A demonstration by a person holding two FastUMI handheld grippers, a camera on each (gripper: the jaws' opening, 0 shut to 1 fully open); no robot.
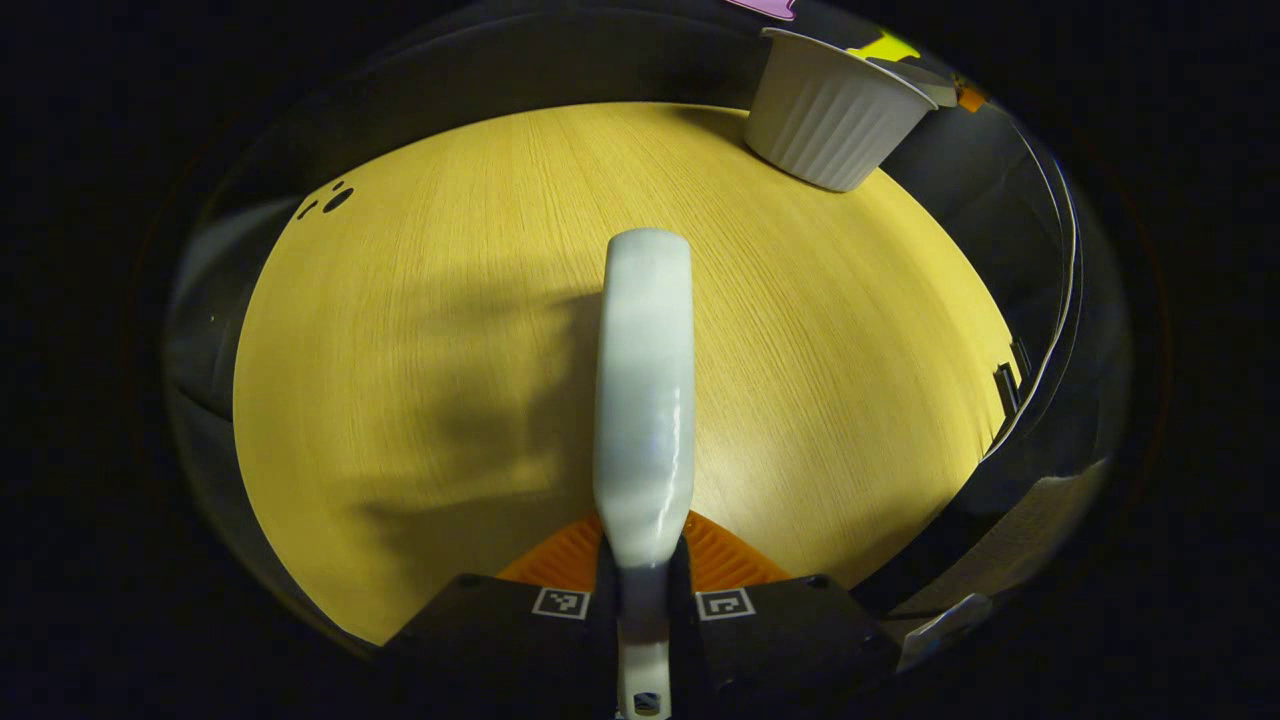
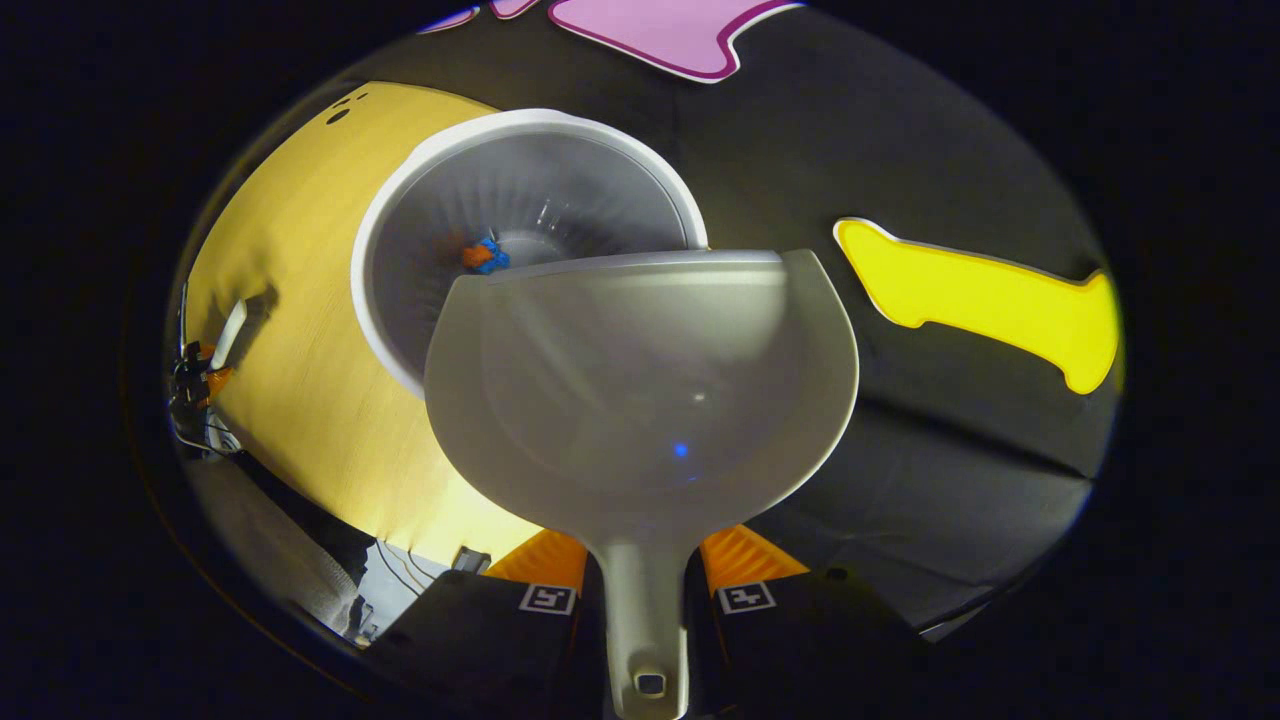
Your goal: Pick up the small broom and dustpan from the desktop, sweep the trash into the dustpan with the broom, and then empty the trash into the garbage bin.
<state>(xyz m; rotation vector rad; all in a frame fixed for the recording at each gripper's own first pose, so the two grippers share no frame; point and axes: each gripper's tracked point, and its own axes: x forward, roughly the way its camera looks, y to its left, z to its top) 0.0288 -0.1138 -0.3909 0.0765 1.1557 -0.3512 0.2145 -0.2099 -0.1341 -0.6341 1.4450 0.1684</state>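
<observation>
Right gripper (image 2: 645,585), clamped on the dustpan (image 2: 640,390) handle, tips its lip over the garbage bin (image 2: 400,210) where trash (image 2: 485,256) lies, while the left gripper (image 1: 645,590) grips the broom (image 1: 645,380) above the desktop (image 1: 800,350); withdrawing carelessly could knock the bin over.

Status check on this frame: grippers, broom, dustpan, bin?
Left gripper shut on broom above the table. Right gripper shut on dustpan, tipped at the bin rim. Trash in bin. Nothing in the way.
</observation>
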